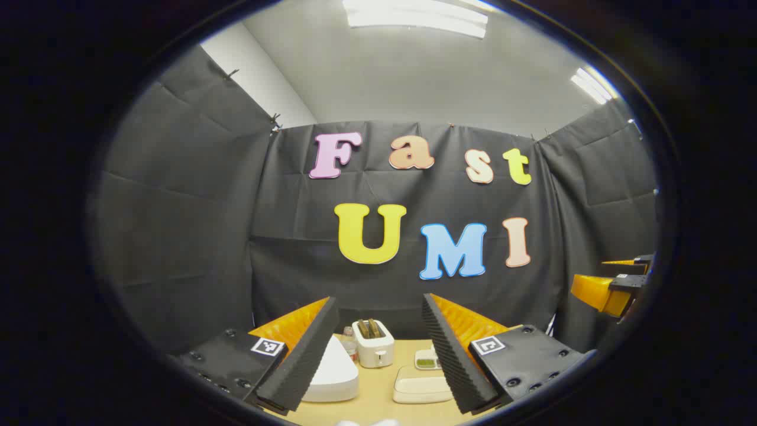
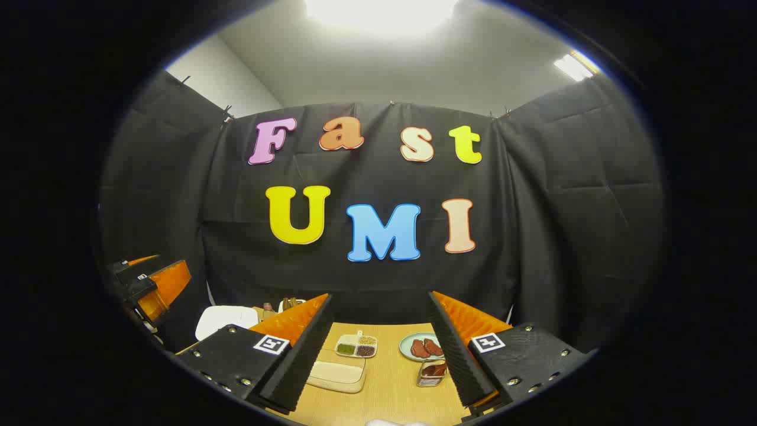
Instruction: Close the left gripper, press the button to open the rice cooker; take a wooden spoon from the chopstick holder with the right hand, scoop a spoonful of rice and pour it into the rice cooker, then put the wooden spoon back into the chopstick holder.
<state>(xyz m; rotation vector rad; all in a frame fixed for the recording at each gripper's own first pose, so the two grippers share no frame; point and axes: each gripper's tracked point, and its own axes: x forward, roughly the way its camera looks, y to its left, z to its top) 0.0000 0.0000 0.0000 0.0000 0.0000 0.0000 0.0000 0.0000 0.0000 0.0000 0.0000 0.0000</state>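
Left claw (image 1: 378, 349), jaws wide and empty, hovers above the worktop (image 1: 378, 396); rice cooker (image 1: 331, 373) lies just below-left, nearer than right claw (image 2: 378, 349).

Ahead of me a black cloth wall (image 1: 177, 225) closes the booth on three sides, its panels creased and pinned along the top edge. Above it, in the upper left of both views, a strip of plain white room wall (image 1: 260, 77) meets a pale grey ceiling (image 1: 426, 77). Long fluorescent ceiling lights (image 1: 417, 16) glow at the top centre and upper right. Low in the frame lies a light wooden tabletop (image 2: 390, 378).
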